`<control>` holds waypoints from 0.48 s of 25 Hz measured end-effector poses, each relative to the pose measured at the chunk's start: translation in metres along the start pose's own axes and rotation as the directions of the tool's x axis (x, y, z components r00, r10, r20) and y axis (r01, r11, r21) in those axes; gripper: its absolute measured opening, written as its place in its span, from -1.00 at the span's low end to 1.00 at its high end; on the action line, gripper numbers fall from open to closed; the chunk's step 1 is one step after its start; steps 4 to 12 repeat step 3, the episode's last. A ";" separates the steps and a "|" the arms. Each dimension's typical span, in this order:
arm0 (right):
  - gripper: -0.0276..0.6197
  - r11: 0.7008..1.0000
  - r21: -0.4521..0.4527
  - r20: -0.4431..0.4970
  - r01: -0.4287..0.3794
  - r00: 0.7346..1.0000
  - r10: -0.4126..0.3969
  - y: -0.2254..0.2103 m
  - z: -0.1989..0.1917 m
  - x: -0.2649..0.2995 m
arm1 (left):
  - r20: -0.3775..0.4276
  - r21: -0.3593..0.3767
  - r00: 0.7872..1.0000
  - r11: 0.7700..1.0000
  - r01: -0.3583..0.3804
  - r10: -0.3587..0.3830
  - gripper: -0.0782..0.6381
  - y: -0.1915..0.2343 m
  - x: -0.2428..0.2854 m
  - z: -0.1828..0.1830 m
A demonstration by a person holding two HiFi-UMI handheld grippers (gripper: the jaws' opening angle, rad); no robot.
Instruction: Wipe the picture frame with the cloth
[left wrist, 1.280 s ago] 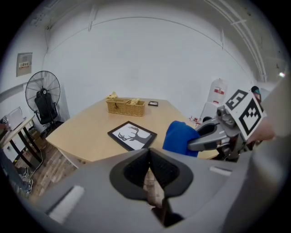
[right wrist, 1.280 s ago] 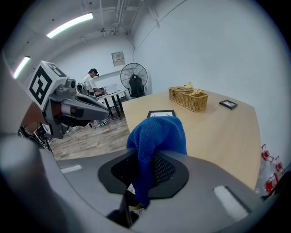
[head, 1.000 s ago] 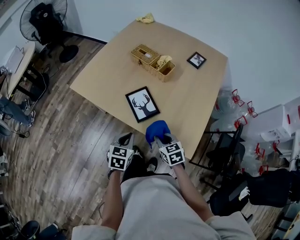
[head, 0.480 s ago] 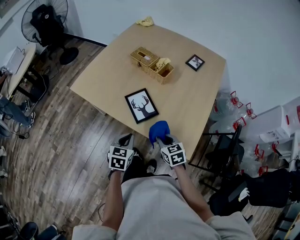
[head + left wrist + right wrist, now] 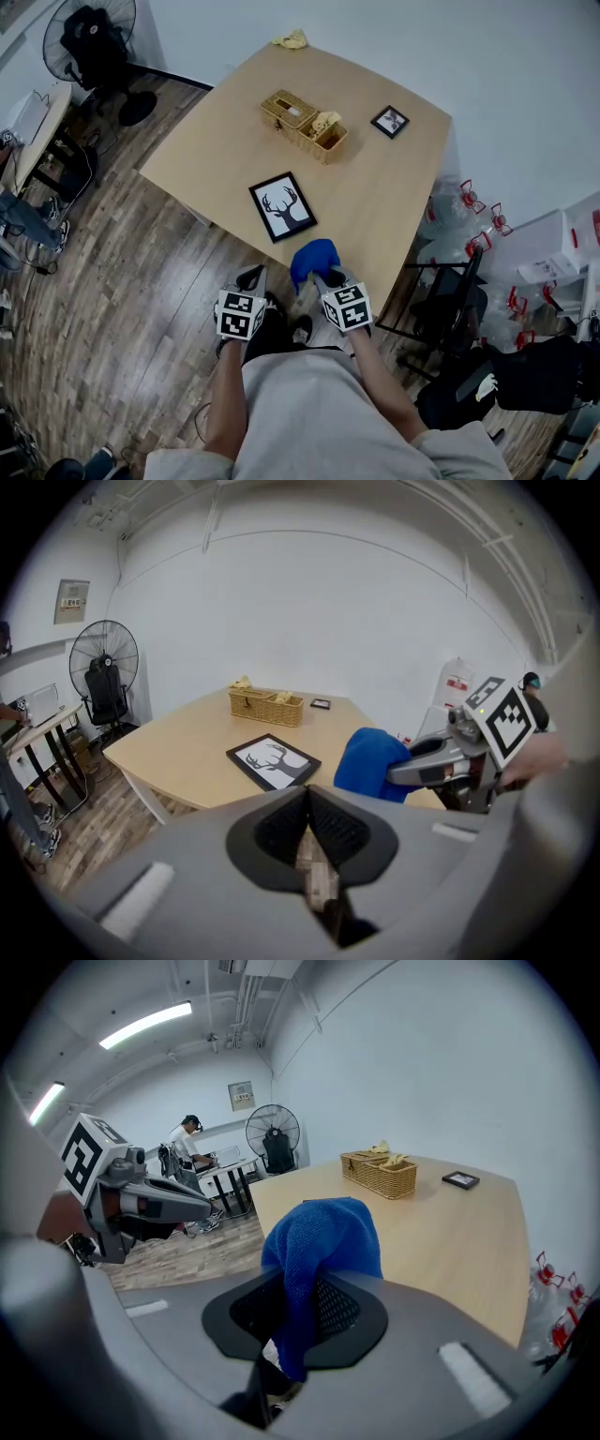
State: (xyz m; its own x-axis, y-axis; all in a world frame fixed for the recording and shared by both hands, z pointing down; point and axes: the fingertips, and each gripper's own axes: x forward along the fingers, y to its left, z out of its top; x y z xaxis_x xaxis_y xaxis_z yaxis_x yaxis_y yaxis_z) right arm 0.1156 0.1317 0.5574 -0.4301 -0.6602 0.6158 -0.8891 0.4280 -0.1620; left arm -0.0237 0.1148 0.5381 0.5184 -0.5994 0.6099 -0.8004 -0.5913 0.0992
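Observation:
A black picture frame (image 5: 282, 207) with a deer print lies flat on the wooden table (image 5: 375, 206), near its front edge; it also shows in the left gripper view (image 5: 273, 760). My right gripper (image 5: 319, 274) is shut on a blue cloth (image 5: 312, 259) and hovers at the table's near edge, to the right of the frame. The cloth (image 5: 319, 1251) bulges out between the right jaws. My left gripper (image 5: 251, 279) hangs over the floor just short of the table, its jaws closed with nothing in them.
A wicker basket (image 5: 306, 125) stands mid-table, a small photo frame (image 5: 390, 121) behind it to the right, a yellow rag (image 5: 292, 39) at the far edge. A fan (image 5: 89, 42) stands far left. Chairs and water jugs (image 5: 478, 225) crowd the right side.
The right gripper with the blue cloth has shifted slightly forward and left at the table's edge. The left gripper has stayed in place.

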 end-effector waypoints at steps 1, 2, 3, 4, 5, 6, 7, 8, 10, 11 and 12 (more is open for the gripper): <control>-0.77 1.000 -0.001 0.001 -0.002 1.000 0.002 0.001 0.000 0.000 | 0.000 -0.001 1.000 1.000 -0.001 0.001 -0.64 0.000 -0.001 0.000; -0.77 1.000 -0.002 0.003 -0.003 1.000 0.003 0.002 0.001 0.000 | 0.000 -0.002 1.000 1.000 -0.002 0.002 -0.64 0.001 -0.001 -0.001; -0.77 1.000 -0.003 0.004 -0.005 1.000 0.005 0.002 0.001 0.000 | 0.001 -0.002 1.000 1.000 -0.004 0.004 -0.64 0.001 -0.002 -0.001; -0.77 1.000 -0.003 0.004 -0.005 1.000 0.005 0.002 0.001 0.000 | 0.001 -0.002 1.000 1.000 -0.004 0.004 -0.64 0.001 -0.002 -0.001; -0.77 1.000 -0.003 0.004 -0.005 1.000 0.005 0.002 0.001 0.000 | 0.001 -0.002 1.000 1.000 -0.004 0.004 -0.64 0.001 -0.002 -0.001; -0.77 1.000 -0.003 0.004 -0.005 1.000 0.005 0.002 0.001 0.000 | 0.001 -0.002 1.000 1.000 -0.004 0.004 -0.64 0.001 -0.002 -0.001; -0.77 1.000 -0.003 0.004 -0.005 1.000 0.005 0.002 0.001 0.000 | 0.001 -0.002 1.000 1.000 -0.004 0.004 -0.64 0.001 -0.002 -0.001; -0.77 1.000 -0.003 0.004 -0.005 1.000 0.005 0.002 0.001 0.000 | 0.001 -0.002 1.000 1.000 -0.004 0.004 -0.64 0.001 -0.002 -0.001; -0.77 1.000 -0.003 0.004 -0.005 1.000 0.005 0.002 0.001 0.000 | 0.001 -0.002 1.000 1.000 -0.004 0.004 -0.64 0.001 -0.002 -0.001; -0.77 1.000 -0.003 0.004 -0.005 1.000 0.005 0.002 0.001 0.000 | 0.001 -0.002 1.000 1.000 -0.004 0.004 -0.64 0.001 -0.002 -0.001; -0.77 1.000 -0.003 0.004 -0.005 1.000 0.005 0.002 0.001 0.000 | 0.001 -0.002 1.000 1.000 -0.004 0.004 -0.64 0.001 -0.002 -0.001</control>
